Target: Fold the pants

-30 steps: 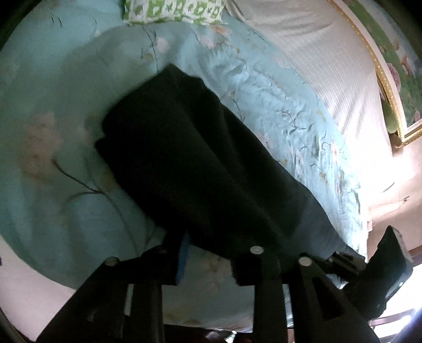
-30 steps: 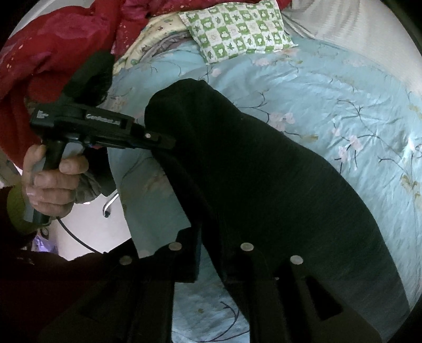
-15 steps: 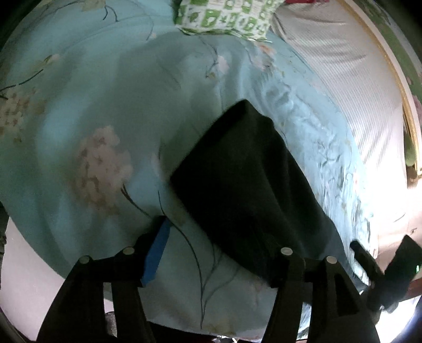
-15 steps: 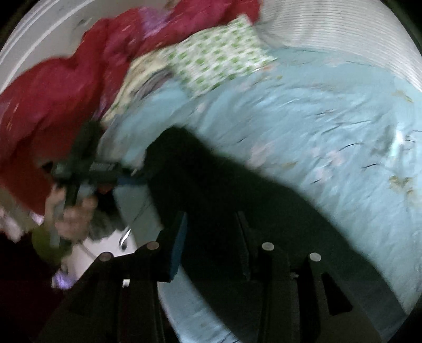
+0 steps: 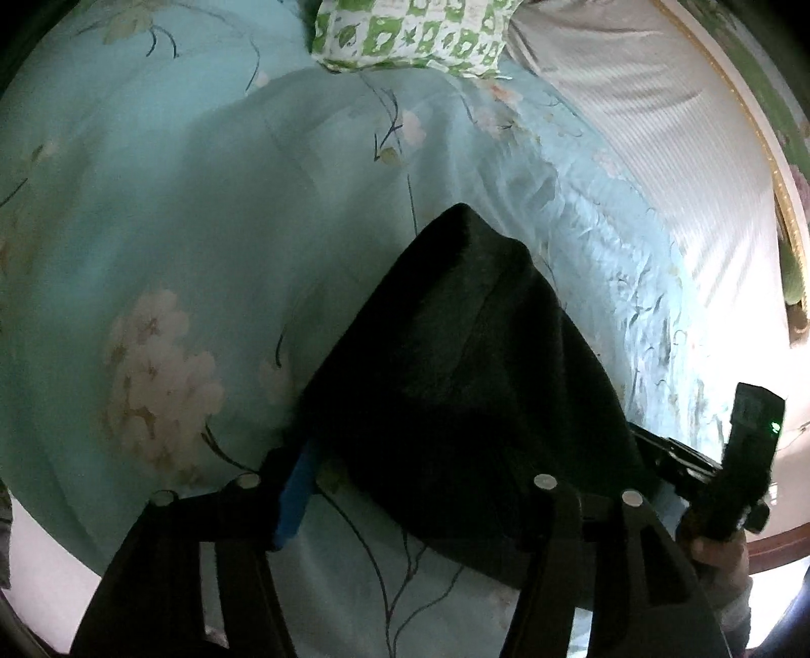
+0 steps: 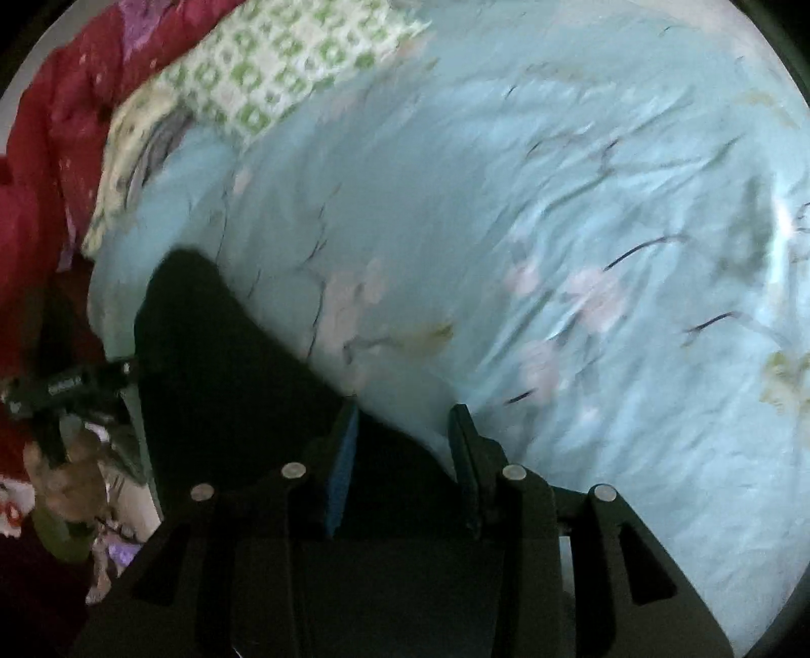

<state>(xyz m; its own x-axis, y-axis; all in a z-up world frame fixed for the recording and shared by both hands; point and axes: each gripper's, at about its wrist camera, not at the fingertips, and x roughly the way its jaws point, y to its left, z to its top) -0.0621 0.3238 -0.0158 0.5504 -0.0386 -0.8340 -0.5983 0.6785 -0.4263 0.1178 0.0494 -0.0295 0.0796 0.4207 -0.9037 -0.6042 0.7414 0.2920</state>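
The black pants [image 5: 471, 374] lie folded in a compact dark bundle on the light blue flowered bedspread [image 5: 167, 233]. My left gripper [image 5: 420, 486] is open, its fingers spread wide over the near edge of the bundle. My right gripper [image 6: 402, 435] is open too, its fingers apart over the near right corner of the pants [image 6: 228, 369]. The right gripper also shows at the lower right of the left wrist view [image 5: 709, 470], and the left gripper at the left edge of the right wrist view [image 6: 71, 384].
A green and white checked pillow [image 5: 410, 30] lies at the head of the bed, with a red blanket [image 6: 61, 101] beside it. A white striped sheet [image 5: 658, 126] runs along the right side. The bed's near edge [image 5: 45, 546] is close to me.
Both grippers have opened and let go of the pants. The pants went from a long stretched panel to a shorter folded bundle on the bed. Both views have swung.
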